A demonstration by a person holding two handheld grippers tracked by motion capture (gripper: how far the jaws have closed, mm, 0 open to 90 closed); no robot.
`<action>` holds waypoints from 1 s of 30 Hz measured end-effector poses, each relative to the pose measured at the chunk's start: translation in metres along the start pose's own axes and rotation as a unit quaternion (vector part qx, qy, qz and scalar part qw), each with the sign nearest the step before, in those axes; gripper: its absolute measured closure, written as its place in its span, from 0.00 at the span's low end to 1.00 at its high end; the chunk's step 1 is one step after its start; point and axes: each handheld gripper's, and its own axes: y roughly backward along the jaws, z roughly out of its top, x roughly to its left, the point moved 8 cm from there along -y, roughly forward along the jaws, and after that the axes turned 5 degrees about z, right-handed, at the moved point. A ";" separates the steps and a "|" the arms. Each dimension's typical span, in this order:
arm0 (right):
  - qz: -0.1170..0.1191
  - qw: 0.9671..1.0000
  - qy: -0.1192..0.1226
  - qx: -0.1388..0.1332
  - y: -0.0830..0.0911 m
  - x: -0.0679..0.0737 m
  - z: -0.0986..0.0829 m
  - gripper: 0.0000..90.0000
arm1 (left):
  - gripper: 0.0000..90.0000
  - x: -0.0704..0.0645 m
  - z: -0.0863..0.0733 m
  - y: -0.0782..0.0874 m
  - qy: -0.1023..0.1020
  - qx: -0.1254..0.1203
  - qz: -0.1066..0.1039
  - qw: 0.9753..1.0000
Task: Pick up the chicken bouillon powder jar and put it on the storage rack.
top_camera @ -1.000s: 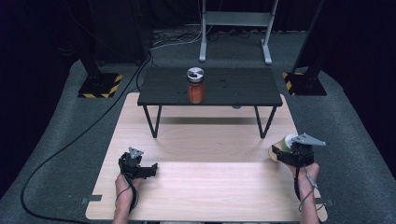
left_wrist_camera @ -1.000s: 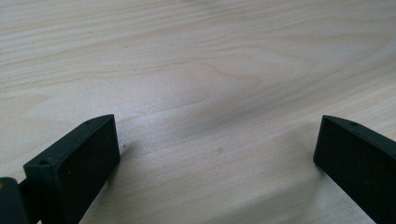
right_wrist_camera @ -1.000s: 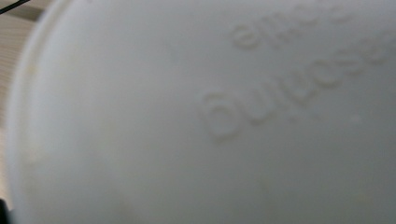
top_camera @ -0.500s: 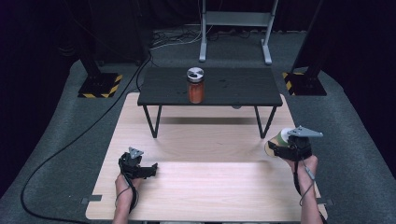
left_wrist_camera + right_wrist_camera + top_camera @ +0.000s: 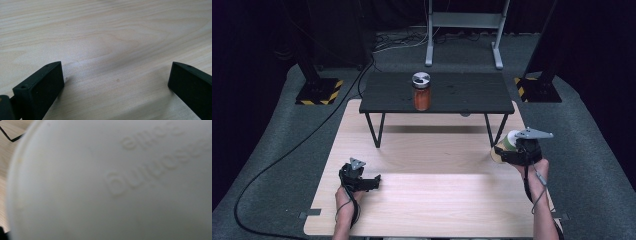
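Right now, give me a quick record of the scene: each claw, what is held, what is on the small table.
left claw: open, holding nothing, low over the wooden board
right claw: shut on cup, near the board's right edge
cup: white lid with raised lettering faces the right gripper view; tipped on its side
jar: orange contents, metal lid, upright on the black table
black table: stands at the board's far end, apart from both claws

Orange jar, white cup, black table.
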 end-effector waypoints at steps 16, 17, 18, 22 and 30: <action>0.014 1.000 0.017 0.010 0.004 0.002 0.031 0.34 | 0.00 0.000 0.000 0.000 0.000 0.000 0.000 1.000; 0.015 1.000 0.018 0.010 0.004 0.002 0.033 0.34 | 0.00 0.000 0.000 0.000 0.000 0.000 0.000 1.000; 0.015 1.000 0.019 0.011 0.004 0.002 0.035 0.34 | 0.00 0.000 0.000 0.000 0.000 0.000 0.000 1.000; 0.018 1.000 0.022 0.011 0.005 0.002 0.042 0.34 | 0.00 0.000 0.000 0.000 0.000 0.000 0.000 1.000; 0.020 0.999 0.031 0.012 0.010 0.003 0.057 0.35 | 0.00 0.000 0.000 0.000 0.000 0.000 0.000 1.000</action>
